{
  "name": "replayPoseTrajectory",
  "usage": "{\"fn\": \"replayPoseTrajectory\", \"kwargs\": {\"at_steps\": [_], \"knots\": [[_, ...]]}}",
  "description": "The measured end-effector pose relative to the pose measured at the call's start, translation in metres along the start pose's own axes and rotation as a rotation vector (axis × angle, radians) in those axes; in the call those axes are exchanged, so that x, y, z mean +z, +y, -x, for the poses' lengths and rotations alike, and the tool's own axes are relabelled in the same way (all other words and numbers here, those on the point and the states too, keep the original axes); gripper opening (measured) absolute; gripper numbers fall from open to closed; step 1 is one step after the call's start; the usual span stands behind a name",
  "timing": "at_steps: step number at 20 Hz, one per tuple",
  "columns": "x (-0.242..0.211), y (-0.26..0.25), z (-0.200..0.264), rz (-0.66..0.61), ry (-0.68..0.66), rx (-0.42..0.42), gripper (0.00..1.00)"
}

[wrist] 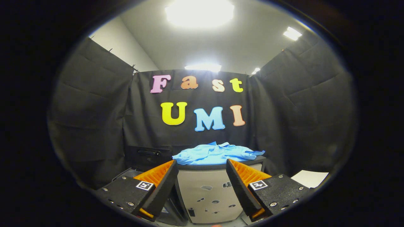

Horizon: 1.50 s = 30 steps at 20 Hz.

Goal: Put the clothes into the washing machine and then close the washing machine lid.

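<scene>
Claw spread wide, empty, facing the washer.
Fingers (162,175) of the claw (200,167) stand apart, touching nothing; between and just beyond them the washing machine (208,192); blue clothes (214,154) heaped on its top, beyond the fingertips; black lid (148,156) raised beside.

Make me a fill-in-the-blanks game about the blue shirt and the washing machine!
1. The shirt lying on the washing machine is ____ in colour.
2. The gripper has its fingers ____, holding nothing.
3. The shirt lies ____ the fingertips, not between them.
4. The pads inside the fingers are ____.

Missing words: blue; open; beyond; orange
</scene>
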<state>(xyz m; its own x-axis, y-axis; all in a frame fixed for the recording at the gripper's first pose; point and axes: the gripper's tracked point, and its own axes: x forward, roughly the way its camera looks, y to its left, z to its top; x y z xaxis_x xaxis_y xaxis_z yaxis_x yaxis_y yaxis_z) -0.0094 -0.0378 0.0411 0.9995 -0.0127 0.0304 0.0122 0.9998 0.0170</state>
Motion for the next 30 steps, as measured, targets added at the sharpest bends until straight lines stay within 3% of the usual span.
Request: {"fn": "replayPoseTrajectory", "kwargs": {"at_steps": [15,30], "knots": [[0.032,-0.028,-0.105,-0.003,0.078,0.020,0.95],[0.003,-0.046,-0.235,-0.010,0.279,0.056,0.95]]}}
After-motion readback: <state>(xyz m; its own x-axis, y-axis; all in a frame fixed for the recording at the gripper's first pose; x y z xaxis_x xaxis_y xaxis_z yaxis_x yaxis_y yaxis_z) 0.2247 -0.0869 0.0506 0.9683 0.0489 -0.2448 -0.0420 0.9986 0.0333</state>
